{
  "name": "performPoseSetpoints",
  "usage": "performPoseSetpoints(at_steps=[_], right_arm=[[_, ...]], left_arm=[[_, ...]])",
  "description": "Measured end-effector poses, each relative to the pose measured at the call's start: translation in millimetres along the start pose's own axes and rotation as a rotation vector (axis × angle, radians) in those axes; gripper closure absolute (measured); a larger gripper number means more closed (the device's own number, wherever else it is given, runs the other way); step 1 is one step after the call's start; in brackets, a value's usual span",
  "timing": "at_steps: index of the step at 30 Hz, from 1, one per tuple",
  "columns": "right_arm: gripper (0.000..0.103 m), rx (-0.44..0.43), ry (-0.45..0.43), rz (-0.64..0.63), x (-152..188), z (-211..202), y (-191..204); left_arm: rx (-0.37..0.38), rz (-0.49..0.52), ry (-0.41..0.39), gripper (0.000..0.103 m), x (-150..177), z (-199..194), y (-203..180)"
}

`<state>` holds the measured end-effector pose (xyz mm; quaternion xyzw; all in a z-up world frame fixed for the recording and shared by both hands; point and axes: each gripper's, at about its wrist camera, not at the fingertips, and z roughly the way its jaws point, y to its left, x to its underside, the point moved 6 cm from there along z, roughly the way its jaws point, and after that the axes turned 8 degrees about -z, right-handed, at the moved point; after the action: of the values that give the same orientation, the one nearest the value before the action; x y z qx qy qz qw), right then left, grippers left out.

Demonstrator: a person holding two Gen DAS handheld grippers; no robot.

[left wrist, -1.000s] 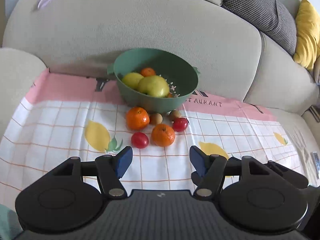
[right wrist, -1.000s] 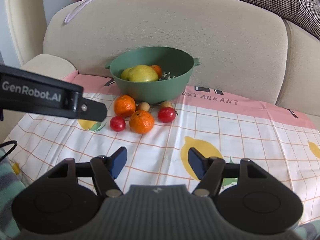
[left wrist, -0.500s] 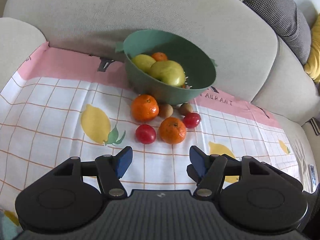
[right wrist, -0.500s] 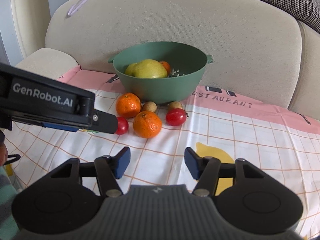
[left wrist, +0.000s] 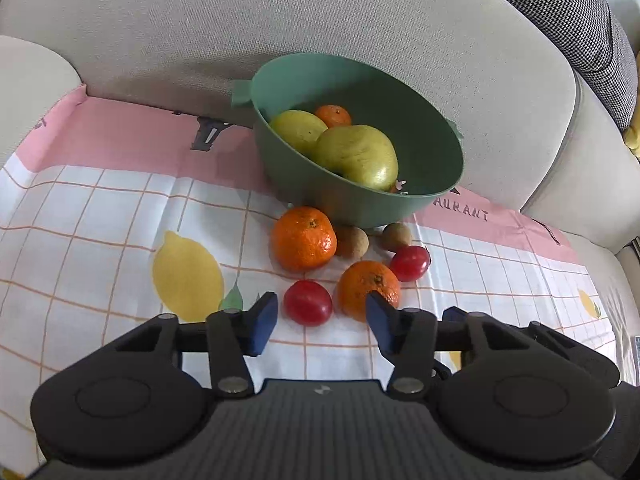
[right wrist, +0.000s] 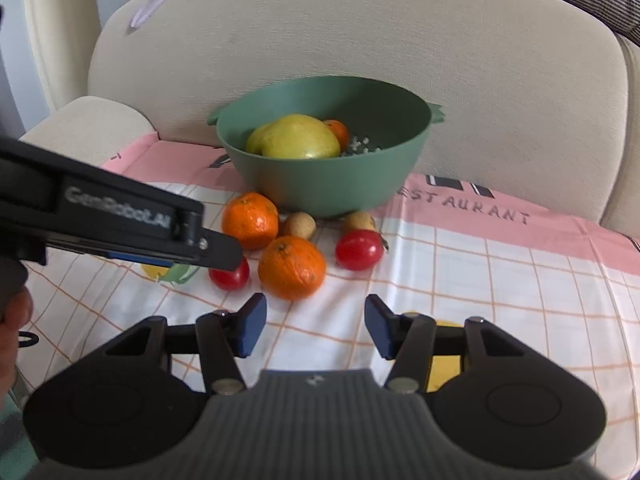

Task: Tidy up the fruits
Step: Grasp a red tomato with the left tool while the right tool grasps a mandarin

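Left tool (left wrist: 322, 322): jaws apart, empty, low over the cloth, straddling the near red tomato (left wrist: 308, 302).
Right tool (right wrist: 312, 326): jaws apart, empty, pointed at the near mandarin (right wrist: 291, 267).
Loose fruit: on the checked cloth (left wrist: 100, 208) spread over the sofa seat, at the 6 o'clock foot of the green bowl (left wrist: 440, 148); far mandarin (left wrist: 303, 238) at 12 o'clock from the near tomato, near mandarin at its 3 o'clock, second tomato (left wrist: 409, 263) at 2 o'clock, two small brown fruits (left wrist: 352, 241) against the bowl's base.
Bowl contents: two yellow-green pears (left wrist: 358, 156) and an orange fruit (left wrist: 333, 115).
Handling, judged: tomato light, smooth, thin-skinned, likely to slip or split; best taken across its widest middle with a gentle squeeze. Mandarins firmer, dimpled peel, better grip. Round things may roll on the soft cloth.
Writing: "RESTAURANT", partly hidden, on the cloth's pink border (right wrist: 464, 205); blurred "GenRobot.AI" on the left tool's side in the right wrist view.
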<state>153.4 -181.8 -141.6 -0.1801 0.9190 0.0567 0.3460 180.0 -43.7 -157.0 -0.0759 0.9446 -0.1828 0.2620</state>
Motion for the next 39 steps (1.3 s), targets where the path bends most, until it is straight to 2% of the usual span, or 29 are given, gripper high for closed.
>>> performPoseSetpoints(at_steps=[17, 25, 31, 32, 35, 39], right_arm=[[0.053, -0.026, -0.01, -0.105, -5.9, 28.9, 5.7], [0.053, -0.051, -0.027, -0.139, -8.8, 37.4, 6.7], [0.055, -0.071, -0.013, -0.13, -8.2, 45.7, 4.2], [0.059, -0.077, -0.003, -0.128, -7.4, 47.3, 4.5], [0.06, -0.075, -0.001, -0.13, -6.8, 47.4, 5.6], [0.06, -0.083, 0.006, -0.125, -8.8, 48.8, 3.9]], left_arm=[[0.009, 0.005, 0.08, 0.055, 0.0, 27.6, 11.1], [0.009, 0.004, 0.079, 0.063, -2.3, 32.1, 14.6], [0.012, 0.002, 0.08, 0.063, -2.7, 32.4, 15.6], [0.012, 0.002, 0.08, 0.063, -2.6, 32.4, 15.3], [0.02, -0.001, 0.079, 0.068, -2.5, 31.6, 14.5], [0.026, 0.0, 0.077, 0.068, -2.2, 30.2, 13.4]])
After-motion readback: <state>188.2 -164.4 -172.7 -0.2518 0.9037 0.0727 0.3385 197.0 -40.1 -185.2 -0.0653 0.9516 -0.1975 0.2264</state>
